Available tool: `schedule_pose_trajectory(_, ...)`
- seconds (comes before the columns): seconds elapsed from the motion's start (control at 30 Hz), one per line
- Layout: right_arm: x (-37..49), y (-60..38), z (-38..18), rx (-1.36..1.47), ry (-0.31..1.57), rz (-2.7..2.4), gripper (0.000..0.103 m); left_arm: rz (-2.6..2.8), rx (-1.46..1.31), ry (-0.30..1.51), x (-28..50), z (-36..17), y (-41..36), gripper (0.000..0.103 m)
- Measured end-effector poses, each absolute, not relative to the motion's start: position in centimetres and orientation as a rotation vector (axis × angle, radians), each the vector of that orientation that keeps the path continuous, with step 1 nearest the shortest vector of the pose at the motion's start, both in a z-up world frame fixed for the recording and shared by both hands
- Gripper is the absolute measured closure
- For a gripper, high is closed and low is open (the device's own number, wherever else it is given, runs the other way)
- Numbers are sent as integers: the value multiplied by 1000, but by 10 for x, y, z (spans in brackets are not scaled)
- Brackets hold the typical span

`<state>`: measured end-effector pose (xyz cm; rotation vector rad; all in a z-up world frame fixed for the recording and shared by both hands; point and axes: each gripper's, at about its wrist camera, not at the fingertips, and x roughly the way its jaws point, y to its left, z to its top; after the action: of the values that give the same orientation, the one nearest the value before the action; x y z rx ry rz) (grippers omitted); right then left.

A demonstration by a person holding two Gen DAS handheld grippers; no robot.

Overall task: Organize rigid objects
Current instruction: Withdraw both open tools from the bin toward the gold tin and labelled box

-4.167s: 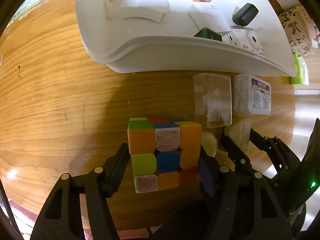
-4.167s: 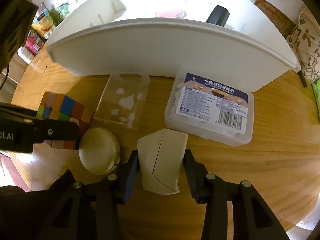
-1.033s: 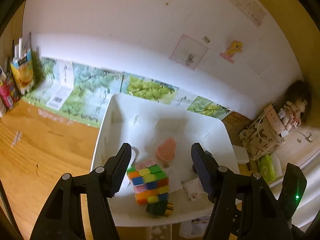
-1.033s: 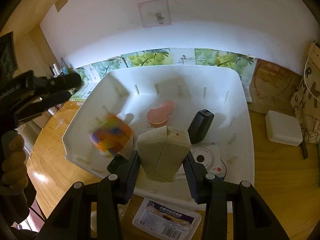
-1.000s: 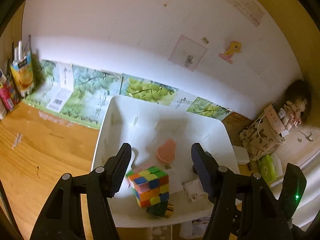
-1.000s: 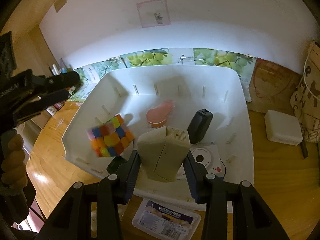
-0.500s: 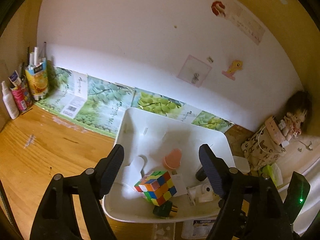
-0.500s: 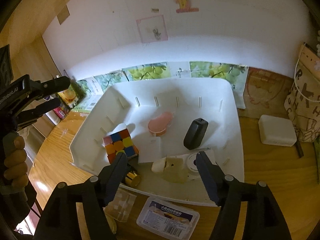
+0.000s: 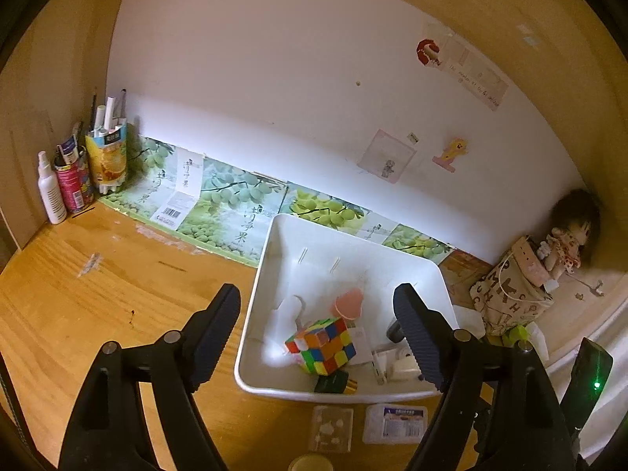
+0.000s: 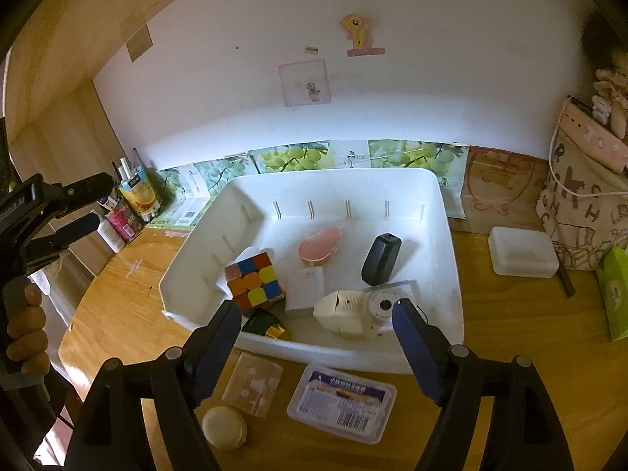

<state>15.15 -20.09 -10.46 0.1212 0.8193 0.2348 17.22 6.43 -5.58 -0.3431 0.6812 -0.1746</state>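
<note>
A white bin (image 10: 447,243) (image 9: 271,259) stands on the wooden table. In it lie a colourful puzzle cube (image 10: 254,282) (image 9: 322,340), a cream box (image 10: 341,312), a black case (image 10: 381,259), a pink item (image 10: 318,250) and a small white camera (image 10: 386,304). My left gripper (image 9: 317,329) is open and empty, high above the bin's near side. My right gripper (image 10: 316,327) is open and empty, above the bin's front edge. The left gripper also shows at the left of the right wrist view (image 10: 78,206).
In front of the bin lie a clear plastic box (image 10: 253,388), a labelled white box (image 10: 341,402) and a round cream puck (image 10: 224,427). A white box (image 10: 524,252), a patterned bag (image 10: 585,212) and a green pack (image 10: 614,294) stand at right. Bottles and a pen holder (image 9: 106,157) stand far left.
Both grippers let go: the cube and the cream box dropped into the bin. Both grippers opened wide and pulled up and back from the bin.
</note>
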Motion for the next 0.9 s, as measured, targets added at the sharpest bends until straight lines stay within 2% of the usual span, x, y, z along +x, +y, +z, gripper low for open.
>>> schedule_pose_trajectory(0.4,118,-198,-112,129,857,246,22,-178,-298,709,134,-55,65,20)
schedule_pose_trajectory(0.9,94,-201,-140,163,951,260,18,-174,-110,858,110,-79,33,20)
